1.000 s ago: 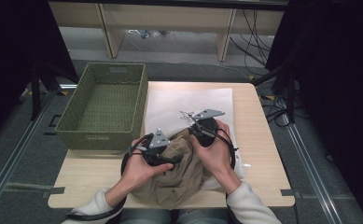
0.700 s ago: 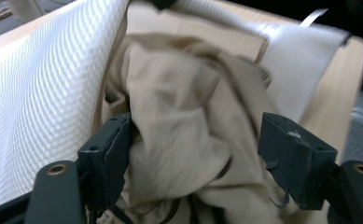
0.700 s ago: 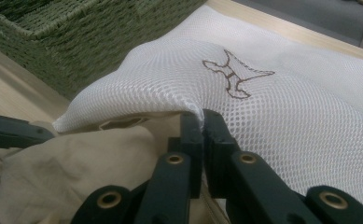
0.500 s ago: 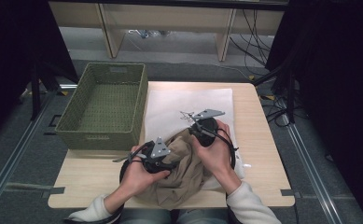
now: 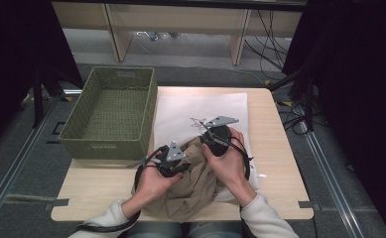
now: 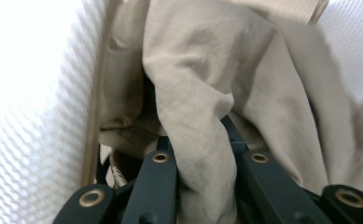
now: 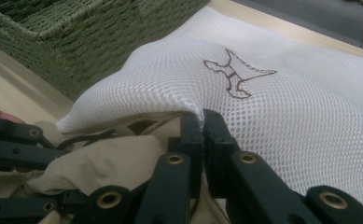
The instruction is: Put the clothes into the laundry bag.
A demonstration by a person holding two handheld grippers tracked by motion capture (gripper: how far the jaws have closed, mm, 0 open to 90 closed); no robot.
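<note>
The work in hand is loading a beige garment [image 5: 193, 181] into a white mesh laundry bag [image 5: 200, 111] that lies flat on the wooden table [image 5: 280, 168], just right of a green woven basket [image 5: 111, 111].

Right gripper [image 5: 215, 140]: its jaws are clamped together on the near hem of the bag's mouth. In the right gripper view the mesh edge [image 7: 188, 109] is pinched between the two black tips and lifted, so the opening stands raised over the cloth beneath it. This hand holds its place.

Left gripper [image 5: 173, 163]: over the last second it has shifted slightly toward the near edge of the table and lower onto the garment, and its jaws have just been closing. In the left gripper view a thick fold of the beige cloth [image 6: 193, 116] runs down between the two jaws, which now stand narrow around it; the pads appear to press on the fold.

Garment position: bunched at the near centre of the table, between the two hands, its far part at the bag's mouth, most of it outside.

Finding: the left gripper has taken a fresh hold on the cloth. With the mouth held up, the next push into the bag appears ready to begin. Risk: the hem slipping from the right jaws under that push.
</note>
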